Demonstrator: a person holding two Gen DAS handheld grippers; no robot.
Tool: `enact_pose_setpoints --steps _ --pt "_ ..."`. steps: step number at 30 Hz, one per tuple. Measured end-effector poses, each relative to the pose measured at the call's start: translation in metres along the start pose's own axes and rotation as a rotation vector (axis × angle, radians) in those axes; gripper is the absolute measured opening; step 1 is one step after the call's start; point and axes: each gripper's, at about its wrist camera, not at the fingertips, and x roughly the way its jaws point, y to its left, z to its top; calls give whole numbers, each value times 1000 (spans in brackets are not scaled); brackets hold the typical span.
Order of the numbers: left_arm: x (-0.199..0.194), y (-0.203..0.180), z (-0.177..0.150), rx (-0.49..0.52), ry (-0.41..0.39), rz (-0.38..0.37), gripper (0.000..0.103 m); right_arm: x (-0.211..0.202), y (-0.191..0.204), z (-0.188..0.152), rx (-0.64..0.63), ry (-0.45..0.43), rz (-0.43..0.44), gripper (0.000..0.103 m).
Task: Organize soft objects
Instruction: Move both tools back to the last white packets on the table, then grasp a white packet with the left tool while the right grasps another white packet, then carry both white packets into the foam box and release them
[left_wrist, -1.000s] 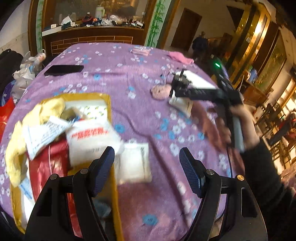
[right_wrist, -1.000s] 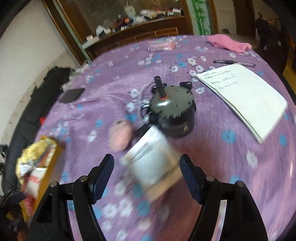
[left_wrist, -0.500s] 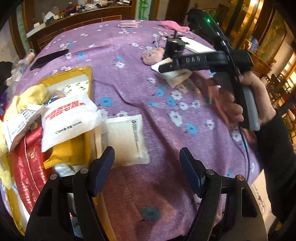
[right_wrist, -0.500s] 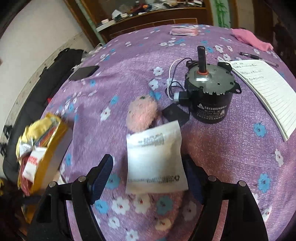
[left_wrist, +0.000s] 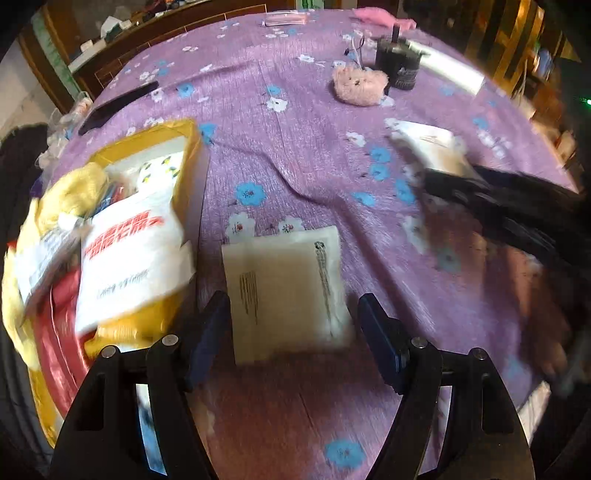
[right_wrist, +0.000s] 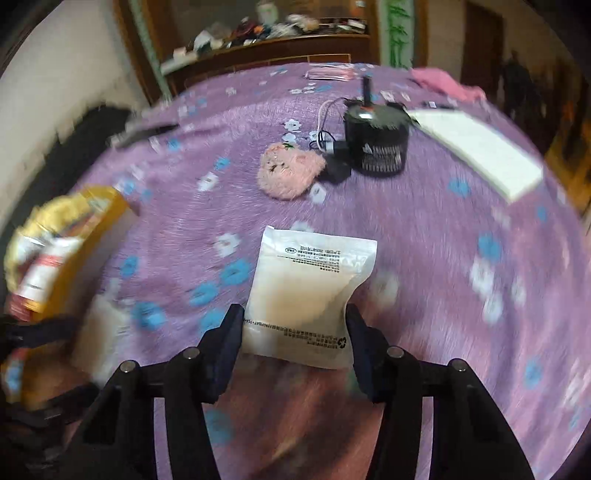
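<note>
1. The right gripper (right_wrist: 293, 341) is clenched on the near end of a white pouch (right_wrist: 314, 291). The pouch juts forward between the fingers, seemingly lifted off the cloth. I judge the end grip lets the soft body hang free for carrying.
2. The left gripper (left_wrist: 293, 332) is released, its fingers either side of a cream pouch (left_wrist: 286, 291) but apart from it. The pouch lies flat, just right of the yellow box (left_wrist: 184, 147), probably next to go in.
3. The box at the left already holds packets, including a white one with red print (left_wrist: 129, 258), so it looks like the collecting place.
4. A pink plush (right_wrist: 290, 173) waits farther off, beside a black motor (right_wrist: 376, 144).
5. The surface is a purple flowered cloth (left_wrist: 314, 155); a notebook (right_wrist: 480, 147) lies far right, and a cluttered wooden shelf (right_wrist: 266, 40) stands behind.
</note>
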Motion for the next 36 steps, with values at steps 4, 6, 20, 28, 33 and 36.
enact_pose_setpoints --steps 4,6,20,28,33,36 --pt "7 -5 4 26 -9 45 62 -19 -4 -24 45 -32 43 54" --pt "5 -3 0 26 -8 24 50 -24 -7 -32 57 -42 59 54" --pt "-26 40 -7 -172 -110 -189 6 -34 -9 -44 69 -102 111 54" --pt "-88 77 -41 -332 -230 -413 6 -39 0 -47 59 -121 162 54" --pt "-139 118 -71 -403 -327 -386 5 -53 45 -42 -10 -123 265 54" --pt "-160 141 -87 -436 -370 -341 5 -62 87 -32 -90 -125 363 54"
